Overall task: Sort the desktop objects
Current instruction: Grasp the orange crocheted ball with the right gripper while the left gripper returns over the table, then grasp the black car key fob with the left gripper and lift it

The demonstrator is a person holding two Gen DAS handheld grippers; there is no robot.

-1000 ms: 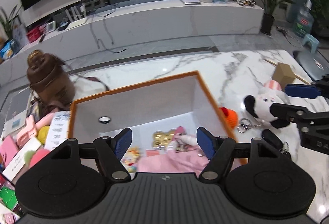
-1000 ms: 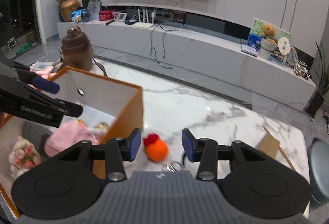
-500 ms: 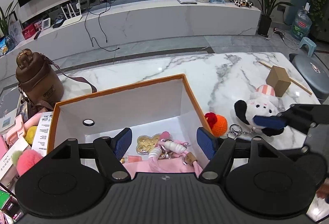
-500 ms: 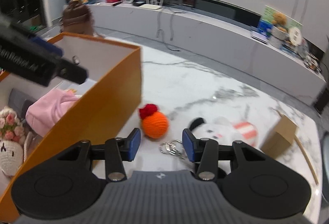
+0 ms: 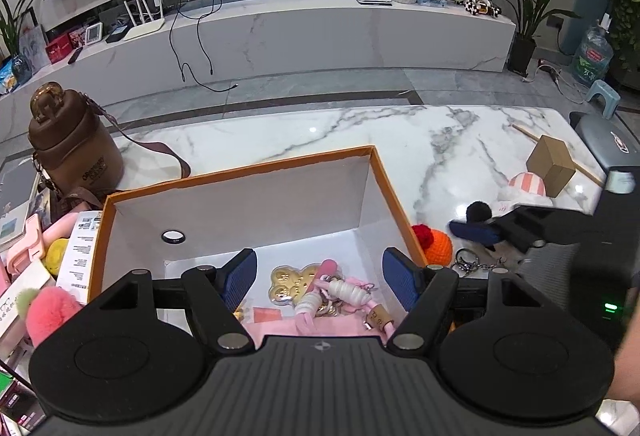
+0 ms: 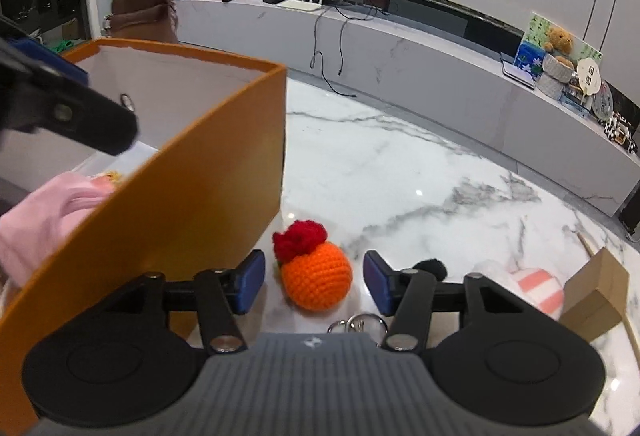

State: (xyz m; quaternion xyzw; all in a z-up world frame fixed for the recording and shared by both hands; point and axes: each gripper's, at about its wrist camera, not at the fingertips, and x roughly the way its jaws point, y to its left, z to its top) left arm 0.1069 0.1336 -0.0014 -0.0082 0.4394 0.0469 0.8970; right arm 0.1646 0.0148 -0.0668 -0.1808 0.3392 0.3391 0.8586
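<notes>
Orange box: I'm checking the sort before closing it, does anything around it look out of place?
Yes. An orange crochet ball with a red top lies on the marble table just outside the orange box, and a plush toy lies tipped over beside a cardboard block.

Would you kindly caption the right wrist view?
Open right gripper poised around orange crocheted ball beside orange cardboard box.

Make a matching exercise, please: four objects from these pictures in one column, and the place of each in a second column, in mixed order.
Objects:
1. orange crochet ball
2. gold bear charm
3. brown bucket bag
4. cardboard cube

Places:
A. inside the orange box
B. on the marble table, left of the box
C. between the open fingers of the right gripper
D. far right of the table, beside the striped plush

Pairs: 1-C, 2-A, 3-B, 4-D
</notes>
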